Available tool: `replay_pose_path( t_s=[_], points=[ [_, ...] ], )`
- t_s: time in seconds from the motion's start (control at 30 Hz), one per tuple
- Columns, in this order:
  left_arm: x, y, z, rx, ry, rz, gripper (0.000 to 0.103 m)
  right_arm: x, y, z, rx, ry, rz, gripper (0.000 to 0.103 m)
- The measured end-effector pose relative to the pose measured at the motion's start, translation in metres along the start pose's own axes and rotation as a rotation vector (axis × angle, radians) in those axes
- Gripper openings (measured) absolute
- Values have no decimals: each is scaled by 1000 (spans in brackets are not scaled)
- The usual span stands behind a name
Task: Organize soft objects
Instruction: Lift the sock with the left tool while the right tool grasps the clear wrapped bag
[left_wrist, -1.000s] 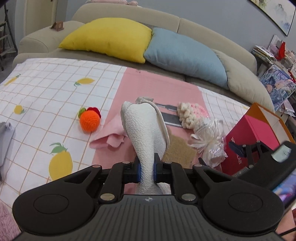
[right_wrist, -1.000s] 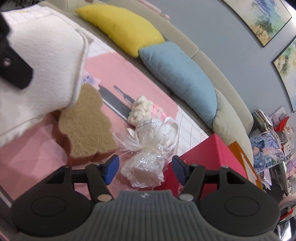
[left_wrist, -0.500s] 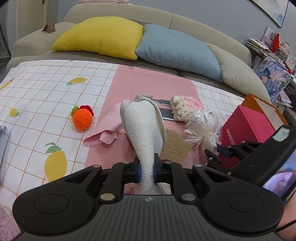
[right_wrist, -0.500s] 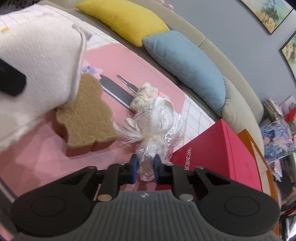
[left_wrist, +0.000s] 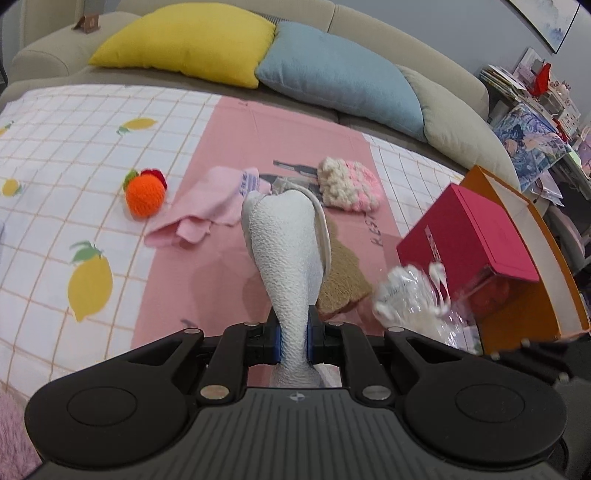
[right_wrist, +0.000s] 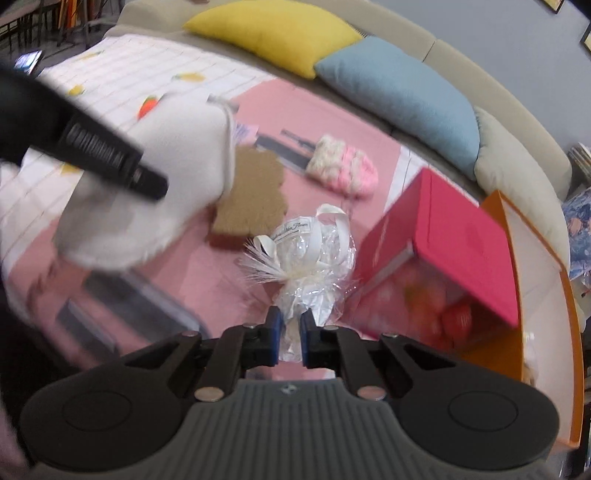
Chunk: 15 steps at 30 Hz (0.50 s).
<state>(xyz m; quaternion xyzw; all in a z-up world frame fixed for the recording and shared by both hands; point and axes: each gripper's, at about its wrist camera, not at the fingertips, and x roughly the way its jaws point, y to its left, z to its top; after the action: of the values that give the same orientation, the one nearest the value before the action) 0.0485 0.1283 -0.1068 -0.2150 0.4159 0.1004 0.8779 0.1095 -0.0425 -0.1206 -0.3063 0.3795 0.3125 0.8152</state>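
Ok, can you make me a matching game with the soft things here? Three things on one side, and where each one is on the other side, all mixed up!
Things:
1. white cloth
2. clear-wrapped bundle
3. orange knitted ball

Places:
A. lying on the lemon-print sheet
B. pinched in the left gripper
C. pinched in the right gripper

Pairs: 1-B, 2-C, 3-A
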Motion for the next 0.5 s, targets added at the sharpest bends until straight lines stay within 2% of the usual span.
replay_pose_path(
  t_s=[0.1, 0.27, 0.33, 0.37, 0.5],
  points=[
    [2, -2, -4, -13, 28, -15, 13, -8, -4, -11, 17, 8, 31, 11],
    [1, -6, -6, -8, 32, -22, 13, -16, -12, -10, 63, -43, 42, 27],
    [1, -6, -6, -8, 32, -21, 13, -21, -13, -10, 86, -76, 50, 42],
    [0, -6, -7, -10, 32, -20, 13, -23, -14, -10, 95, -88, 50, 46],
    [0, -5, -8, -13, 34, -18, 13, -23, -22, -7, 166, -136, 62, 70]
  ],
)
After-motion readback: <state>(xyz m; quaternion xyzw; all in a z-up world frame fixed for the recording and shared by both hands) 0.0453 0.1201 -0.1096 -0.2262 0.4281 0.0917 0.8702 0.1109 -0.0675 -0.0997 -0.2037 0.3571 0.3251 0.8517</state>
